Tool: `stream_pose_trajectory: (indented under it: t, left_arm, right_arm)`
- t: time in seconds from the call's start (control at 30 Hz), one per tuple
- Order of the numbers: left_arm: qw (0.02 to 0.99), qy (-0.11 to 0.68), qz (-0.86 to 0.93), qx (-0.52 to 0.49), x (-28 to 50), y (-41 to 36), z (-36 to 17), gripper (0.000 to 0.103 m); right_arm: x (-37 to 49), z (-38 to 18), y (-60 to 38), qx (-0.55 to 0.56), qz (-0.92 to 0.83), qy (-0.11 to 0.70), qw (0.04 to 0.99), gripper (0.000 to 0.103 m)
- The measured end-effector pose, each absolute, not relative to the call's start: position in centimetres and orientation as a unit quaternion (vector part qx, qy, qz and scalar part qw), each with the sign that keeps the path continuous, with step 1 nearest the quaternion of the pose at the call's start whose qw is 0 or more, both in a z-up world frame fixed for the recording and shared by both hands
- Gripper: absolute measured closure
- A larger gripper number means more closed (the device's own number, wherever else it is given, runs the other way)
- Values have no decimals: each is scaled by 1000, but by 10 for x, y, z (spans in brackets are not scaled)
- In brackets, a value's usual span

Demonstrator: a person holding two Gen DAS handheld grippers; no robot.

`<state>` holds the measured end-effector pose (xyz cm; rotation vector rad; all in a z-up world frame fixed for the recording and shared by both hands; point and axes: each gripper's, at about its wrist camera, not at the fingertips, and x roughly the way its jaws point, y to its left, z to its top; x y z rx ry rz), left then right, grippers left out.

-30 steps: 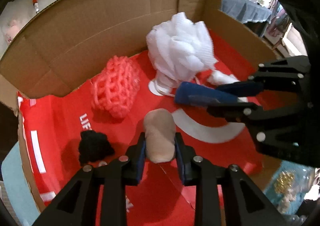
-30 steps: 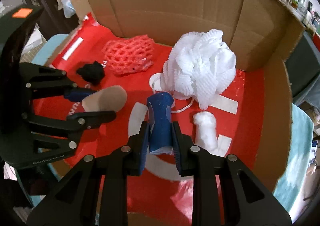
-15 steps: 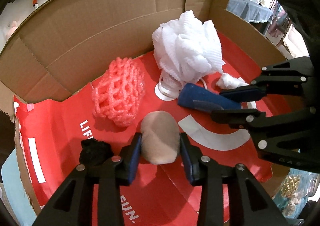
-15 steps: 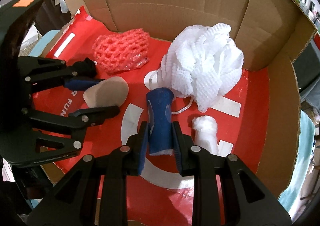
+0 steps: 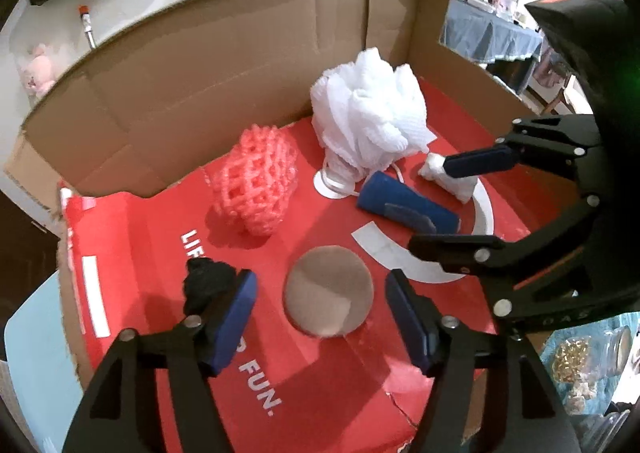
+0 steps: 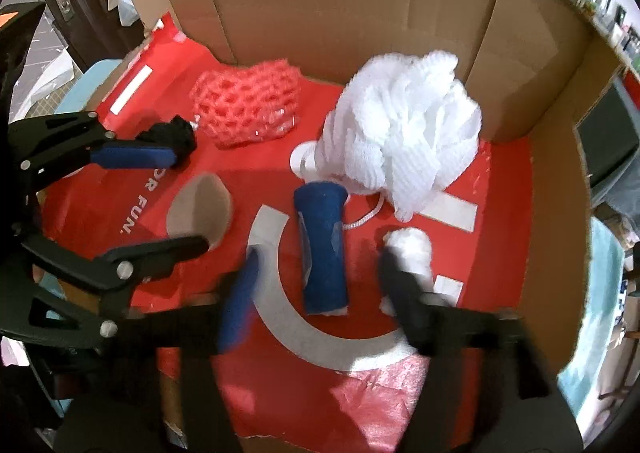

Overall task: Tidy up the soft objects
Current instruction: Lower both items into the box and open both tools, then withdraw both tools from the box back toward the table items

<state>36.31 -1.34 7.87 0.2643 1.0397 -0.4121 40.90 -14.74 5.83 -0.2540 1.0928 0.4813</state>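
Both sets of jaws have just been opening and grip nothing. The left gripper (image 5: 320,309) stands spread around the beige round pad (image 5: 328,296), which lies flat on the red floor of the cardboard box (image 5: 224,65). The right gripper (image 6: 320,289) straddles the blue roll (image 6: 323,247) without touching it, beside the white mesh pouf (image 6: 404,129).

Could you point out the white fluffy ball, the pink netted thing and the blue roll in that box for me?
White fluffy ball (image 5: 370,111): left wrist view, middle of its ruffles.
Pink netted thing (image 5: 256,181): left wrist view, centre of the mesh.
Blue roll (image 6: 323,249): right wrist view, middle of its side.
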Motion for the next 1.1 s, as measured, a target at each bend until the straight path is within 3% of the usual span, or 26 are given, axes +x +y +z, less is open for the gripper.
stream_pose_trajectory:
  t: [0.13,0.2,0.33,0.47,0.8,1.1]
  left_arm:
    - [850,476,-196,113,349,-3,95,30]
    - [858,462,-195,108,340,1,106,19]
    - [879,428,-190,87,316,-1,134,15]
    - [898,393,-190,65,287,1,160,5]
    - [934,307,-178,41,199,4,207,0]
    - [954,244,-172,10,116,10,212,0]
  right_arm:
    - [395,73,-150,-120,221,499,830,34]
    - [385,83,-154,-120,216,491,835,34]
    - [367,105,-160,-116,206,474,848,34]
    - [336,133,-167,-101,198,453,863,32]
    - [244,194,-197,-77,180,375,906,23]
    - [146,216,-215,-65,163,291,941,17]
